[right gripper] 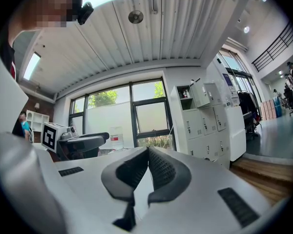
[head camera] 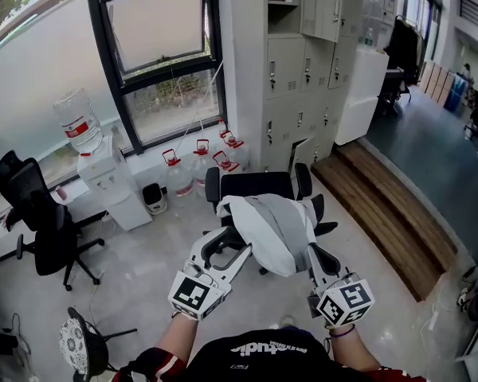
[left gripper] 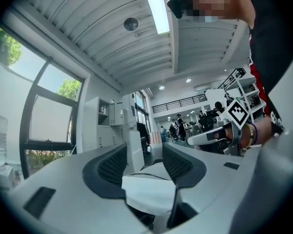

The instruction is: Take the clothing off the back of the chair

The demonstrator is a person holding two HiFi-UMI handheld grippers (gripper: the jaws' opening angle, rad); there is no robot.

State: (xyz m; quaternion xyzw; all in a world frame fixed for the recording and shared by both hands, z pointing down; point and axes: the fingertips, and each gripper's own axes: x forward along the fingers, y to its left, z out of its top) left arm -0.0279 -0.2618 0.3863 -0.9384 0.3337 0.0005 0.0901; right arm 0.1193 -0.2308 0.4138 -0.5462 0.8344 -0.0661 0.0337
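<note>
- a white water dispenser (head camera: pixel 113 183) stands below the window (head camera: pixel 155 46), with a large clear bottle (head camera: pixel 78 119) on top;
- several red-capped water jugs (head camera: pixel 199 165) stand on the floor by the wall; a small black bin (head camera: pixel 152 197) sits between them and the dispenser;
- grey lockers (head camera: pixel 299 78) fill the corner;
- a wooden platform (head camera: pixel 390 205) runs along the right;
- a black office chair (head camera: pixel 48 221) stands at far left

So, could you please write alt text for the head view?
A grey and white garment hangs over the back of a black office chair, with the left gripper and right gripper at its lower edges. Behind stand windows, water bottles and grey lockers.
</note>
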